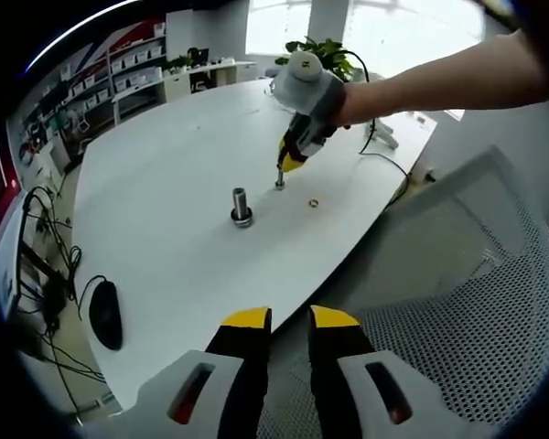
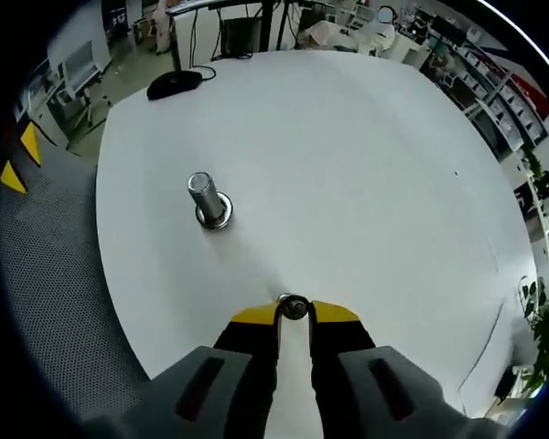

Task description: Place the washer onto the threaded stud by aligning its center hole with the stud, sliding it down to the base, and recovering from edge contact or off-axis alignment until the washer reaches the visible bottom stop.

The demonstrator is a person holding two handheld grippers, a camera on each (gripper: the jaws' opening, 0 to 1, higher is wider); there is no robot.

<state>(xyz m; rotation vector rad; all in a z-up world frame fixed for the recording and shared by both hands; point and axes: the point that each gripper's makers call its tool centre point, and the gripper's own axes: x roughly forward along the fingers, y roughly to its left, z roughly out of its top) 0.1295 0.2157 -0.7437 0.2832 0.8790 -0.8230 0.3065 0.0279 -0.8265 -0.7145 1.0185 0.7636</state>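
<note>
- The right gripper, its 2 black jaws tipped in yellow, is pinching a small round silver metal washer between its tips, just above the white oval tabletop.
- In the left gripper view, that same right gripper is reaching in from a person's bare forearm, its tips pointing down close to the table with the washer at their end.
- The upright silver threaded metal stud is standing on its wider round base, near the washer but clearly apart from it, up and to the left in the right gripper view.
- In the left gripper view the stud is sitting left of the clamped washer, with bare table between them.
- A second small ring-shaped washer is lying flat on the table just to the right of the right gripper's tips.
- The left gripper is hanging over the table's near edge, holding nothing, its yellow-tipped jaws standing apart with a narrow gap.
- A black computer mouse is resting near the table edge, seen in the right gripper view at the far side.
- A grey mesh chair back is sitting beside the table.
- A green potted plant is standing at the table's far end.
</note>
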